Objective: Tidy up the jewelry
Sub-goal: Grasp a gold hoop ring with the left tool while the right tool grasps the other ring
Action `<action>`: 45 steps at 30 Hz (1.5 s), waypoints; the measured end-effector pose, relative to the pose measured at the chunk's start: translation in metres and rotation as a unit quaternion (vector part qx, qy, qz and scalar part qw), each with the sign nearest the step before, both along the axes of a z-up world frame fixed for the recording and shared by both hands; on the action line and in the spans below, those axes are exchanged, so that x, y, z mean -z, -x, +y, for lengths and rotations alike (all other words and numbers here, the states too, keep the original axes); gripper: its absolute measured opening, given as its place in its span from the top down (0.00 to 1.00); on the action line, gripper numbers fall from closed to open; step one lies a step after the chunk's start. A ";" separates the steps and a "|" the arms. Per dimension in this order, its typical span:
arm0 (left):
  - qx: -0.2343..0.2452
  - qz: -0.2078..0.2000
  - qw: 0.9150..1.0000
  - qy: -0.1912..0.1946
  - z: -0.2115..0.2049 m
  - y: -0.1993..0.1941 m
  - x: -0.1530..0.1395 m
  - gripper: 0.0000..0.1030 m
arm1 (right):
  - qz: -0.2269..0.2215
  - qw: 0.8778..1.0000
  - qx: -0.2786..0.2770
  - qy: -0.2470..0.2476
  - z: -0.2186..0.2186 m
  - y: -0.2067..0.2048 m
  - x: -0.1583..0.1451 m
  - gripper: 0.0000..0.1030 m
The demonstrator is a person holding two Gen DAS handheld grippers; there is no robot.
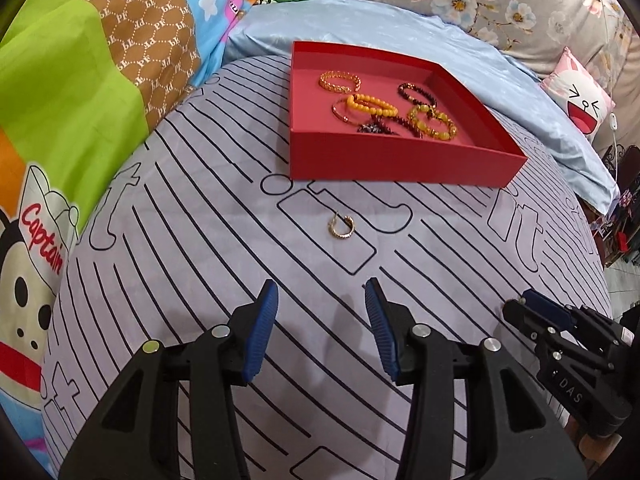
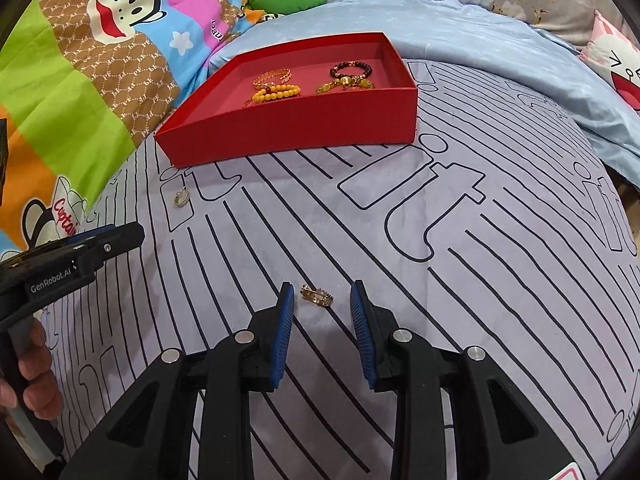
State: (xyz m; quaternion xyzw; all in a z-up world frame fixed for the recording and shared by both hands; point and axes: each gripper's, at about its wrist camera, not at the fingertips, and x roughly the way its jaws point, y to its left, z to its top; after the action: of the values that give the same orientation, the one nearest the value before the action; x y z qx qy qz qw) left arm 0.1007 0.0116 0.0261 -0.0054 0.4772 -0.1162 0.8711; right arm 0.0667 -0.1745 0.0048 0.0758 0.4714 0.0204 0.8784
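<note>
A: What is being seen on the left side?

B: The left gripper point(image 1: 322, 300) is being held wide open above the lilac bedsheet with black line print point(image 1: 200, 240), and nothing is being gripped by it. The small gold hoop earring point(image 1: 341, 227) is lying ahead of the blue pads, well apart from them and near the front wall of the shallow red cardboard box point(image 1: 400, 160).

A: And what is being kept in the box?

B: Several beaded bracelets, yellow, orange and dark red ones point(image 1: 394, 112), are already being kept in it, partly lying one over another.

A: What is being done on the right?

B: The right gripper point(image 2: 322, 294) is also being held open and empty. The small gold ring with pale stones point(image 2: 317, 294) is lying on the sheet between the two fingertips, closer to the left one, and it is not being touched yet.

A: What could be going wrong from here?

B: The ring is thin and the sheet is soft. If the jaws are being closed too high, the ring may be pushed away or flipped out; if too low, the cloth may be pinched together with it. The earring may be disturbed when the sheet is being pulled.
</note>
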 end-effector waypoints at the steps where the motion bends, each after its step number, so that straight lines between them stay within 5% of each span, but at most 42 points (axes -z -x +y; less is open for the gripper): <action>1: 0.000 0.000 1.000 -0.001 0.000 0.001 0.000 0.58 | -0.001 1.000 0.000 0.000 0.000 0.000 0.000 0.78; 5: 0.000 0.002 1.000 0.000 -0.001 0.001 0.001 0.58 | -0.002 1.000 -0.002 0.001 0.001 -0.002 0.000 0.84; 16: -0.009 0.002 1.000 0.003 -0.001 -0.001 0.003 0.47 | -0.004 1.000 0.002 -0.004 0.004 0.001 -0.003 0.85; 28: -0.012 -0.006 1.000 0.007 -0.011 -0.029 0.009 0.46 | -0.008 1.000 0.002 -0.022 0.004 -0.001 -0.010 0.85; 45: 0.000 -0.015 1.000 -0.018 -0.029 -0.047 0.021 0.73 | -0.009 0.999 0.009 -0.036 -0.003 -0.006 -0.012 0.85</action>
State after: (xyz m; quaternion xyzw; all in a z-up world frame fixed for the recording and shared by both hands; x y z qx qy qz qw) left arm 0.1477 -0.0172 0.0054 0.0116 0.4658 -0.1074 0.8783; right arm 0.0728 -0.1779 0.0172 0.1114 0.4620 0.0302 0.8793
